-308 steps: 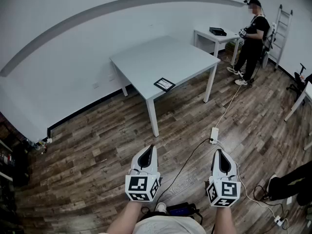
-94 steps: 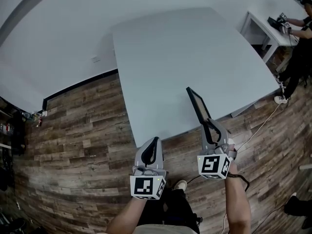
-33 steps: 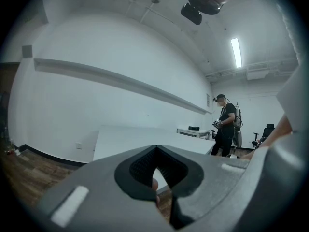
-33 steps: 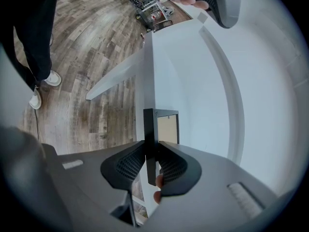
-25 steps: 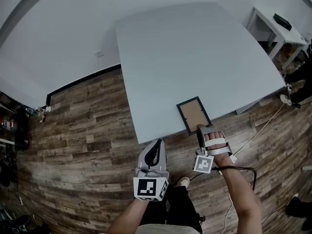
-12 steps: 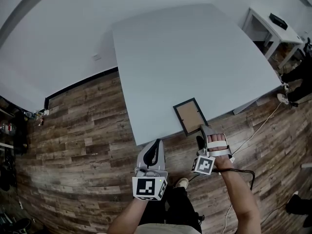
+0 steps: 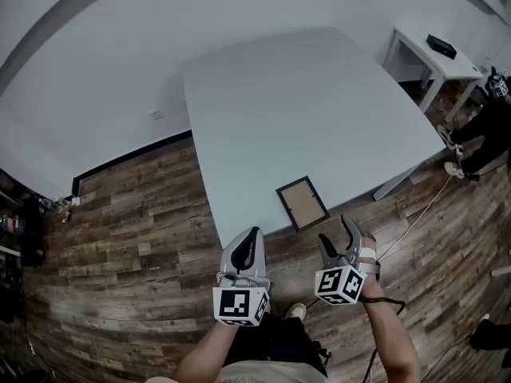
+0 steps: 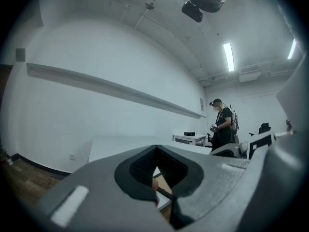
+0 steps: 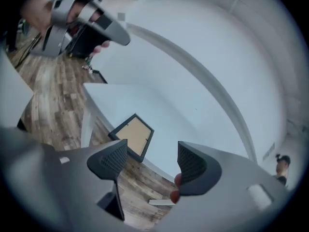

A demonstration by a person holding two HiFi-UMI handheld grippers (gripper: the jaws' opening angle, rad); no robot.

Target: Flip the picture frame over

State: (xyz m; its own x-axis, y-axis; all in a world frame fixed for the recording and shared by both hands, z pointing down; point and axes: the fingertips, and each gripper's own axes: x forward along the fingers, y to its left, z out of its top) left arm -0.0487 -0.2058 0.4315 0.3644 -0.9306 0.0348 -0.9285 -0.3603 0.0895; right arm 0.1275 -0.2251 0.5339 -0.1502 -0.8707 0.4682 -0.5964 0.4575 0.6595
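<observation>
Your right gripper (image 7: pixel 337 234) hung with its jaws spread wide and nothing between them, just short of the near edge of the table (image 7: pixel 319 102) and clear of the picture frame (image 7: pixel 302 203) — which lay flat on the table, brown backing up, close to that edge. Your left gripper (image 7: pixel 251 241) sat beside it, jaws pressed together on nothing. With the backing showing, the flip looked done to me. The risk from here was the frame's position: it rested so near the edge that any brush from the open right jaws could have slid it off onto the wooden floor (image 7: pixel 144 238) — hard on a glass front, if it had one.
</observation>
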